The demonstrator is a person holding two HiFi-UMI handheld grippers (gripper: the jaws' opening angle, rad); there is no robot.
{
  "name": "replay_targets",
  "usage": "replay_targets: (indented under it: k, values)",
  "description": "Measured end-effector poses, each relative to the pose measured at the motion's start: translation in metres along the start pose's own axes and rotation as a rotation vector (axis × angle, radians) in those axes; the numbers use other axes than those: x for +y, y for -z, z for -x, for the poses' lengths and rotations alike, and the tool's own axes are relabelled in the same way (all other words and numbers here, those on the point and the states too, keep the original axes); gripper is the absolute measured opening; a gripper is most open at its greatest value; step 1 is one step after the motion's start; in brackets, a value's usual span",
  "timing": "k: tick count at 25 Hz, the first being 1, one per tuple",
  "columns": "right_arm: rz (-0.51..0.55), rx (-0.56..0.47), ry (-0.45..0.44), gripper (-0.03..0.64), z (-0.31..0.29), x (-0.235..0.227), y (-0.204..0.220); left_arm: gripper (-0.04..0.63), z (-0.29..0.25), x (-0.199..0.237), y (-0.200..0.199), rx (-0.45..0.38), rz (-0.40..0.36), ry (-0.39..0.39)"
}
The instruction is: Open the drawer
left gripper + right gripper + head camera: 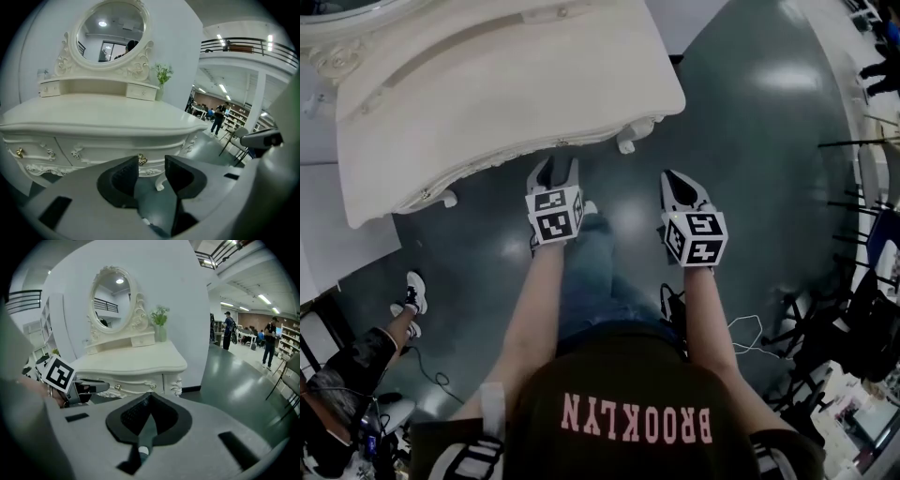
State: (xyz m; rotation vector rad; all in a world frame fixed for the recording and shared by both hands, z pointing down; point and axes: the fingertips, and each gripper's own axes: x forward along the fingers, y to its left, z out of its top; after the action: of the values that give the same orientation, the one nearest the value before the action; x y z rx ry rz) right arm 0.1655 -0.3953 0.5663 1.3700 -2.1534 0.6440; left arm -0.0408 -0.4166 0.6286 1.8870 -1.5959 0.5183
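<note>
In the head view we hold the left gripper (558,170) and right gripper (675,183) over the floor (750,141), just short of the dressing table's (506,84) front edge. The shirt (636,419) reads "BROOKLYN".

In the left gripper view our jaws stand apart and empty. The drawer (112,151) sits under the tabletop's front edge, its brass knob (142,160) just beyond the tips. We should probably ease forward, centre the knob, then clench squarely.

In the right gripper view our jaws are pressed together on nothing.
</note>
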Motion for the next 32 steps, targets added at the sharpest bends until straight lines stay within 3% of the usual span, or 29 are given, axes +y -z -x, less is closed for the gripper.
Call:
replay_targets:
  k: [12,18,20,32]
  values:
    - [-0.004,0.05,0.002,-0.003,-0.043,-0.018,-0.013,0.169,-0.057,0.019,0.016,0.112,0.044,-0.071]
    - [0.004,0.058,0.008,-0.003,-0.051,-0.023,-0.019,0.166,-0.071,0.027,0.015,0.123,0.09,-0.106]
    - [0.006,0.059,0.009,-0.003,-0.051,-0.025,-0.02,0.124,-0.072,0.028,0.016,0.121,0.092,-0.12]
    - [-0.01,0.039,-0.019,-0.003,-0.045,-0.024,-0.023,0.12,-0.071,0.029,0.017,0.139,0.102,-0.132]
